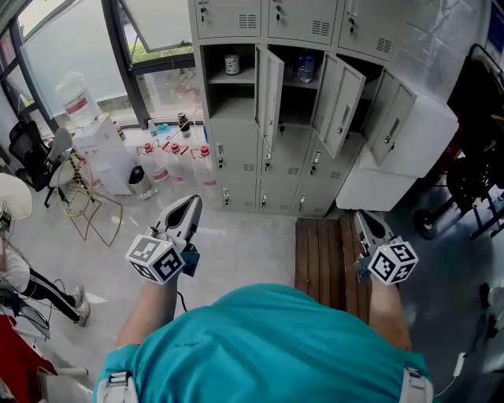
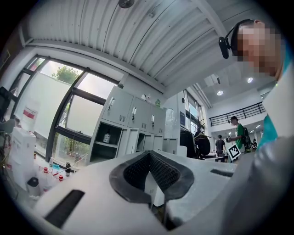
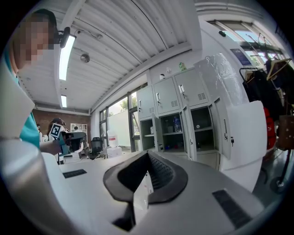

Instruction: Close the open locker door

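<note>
Locker doors [image 1: 344,104] stand open in the middle row of the locker bank [image 1: 236,169]: we count a left door [image 1: 271,88], a middle one, and a right door [image 1: 391,118] by the bank's right edge. We hold the left gripper [image 1: 191,203] and right gripper [image 1: 364,219] well apart from them, both clenched on nothing, the right above a slatted wooden bench [image 1: 319,260].

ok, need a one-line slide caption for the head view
Person faces grey lockers with three doors open; left gripper and right gripper both shut, empty, short of the doors.
</note>
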### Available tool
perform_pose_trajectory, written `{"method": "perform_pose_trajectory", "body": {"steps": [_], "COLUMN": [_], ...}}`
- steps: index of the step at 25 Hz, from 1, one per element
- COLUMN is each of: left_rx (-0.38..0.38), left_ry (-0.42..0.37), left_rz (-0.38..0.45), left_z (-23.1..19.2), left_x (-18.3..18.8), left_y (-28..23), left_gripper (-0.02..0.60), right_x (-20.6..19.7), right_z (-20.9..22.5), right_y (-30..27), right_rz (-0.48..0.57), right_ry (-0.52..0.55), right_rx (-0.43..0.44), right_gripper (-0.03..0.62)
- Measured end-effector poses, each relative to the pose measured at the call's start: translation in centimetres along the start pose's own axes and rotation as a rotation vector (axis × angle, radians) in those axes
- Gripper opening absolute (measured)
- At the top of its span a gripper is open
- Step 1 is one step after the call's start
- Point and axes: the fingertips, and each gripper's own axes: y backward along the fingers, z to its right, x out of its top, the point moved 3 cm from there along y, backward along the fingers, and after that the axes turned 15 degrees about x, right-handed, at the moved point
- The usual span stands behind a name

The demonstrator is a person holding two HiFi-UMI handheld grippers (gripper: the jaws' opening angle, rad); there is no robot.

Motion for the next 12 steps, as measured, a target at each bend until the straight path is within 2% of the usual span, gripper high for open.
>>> {"method": "perform_pose_trajectory", "body": {"steps": [5,12], "left_rx": [0.0,-0.003], "left_ry": [0.0,0.001], "left_rz": [-0.003,-0.021], "left_z": [2.5,8.5], "left_x": [-0.5,-2.6], "left_y": [-0.7,-2.5], "left_gripper": [0.005,0.005], "right_x": [0.4,0.3], "right_z": [1.2,4.7], "right_y": [1.6,5.9], "right_rz": [0.0,-0.013], "right_ry": [0.013,0.026], "right_rx": [0.014,0.043], "right_gripper": [-0.002,-0.002]}}
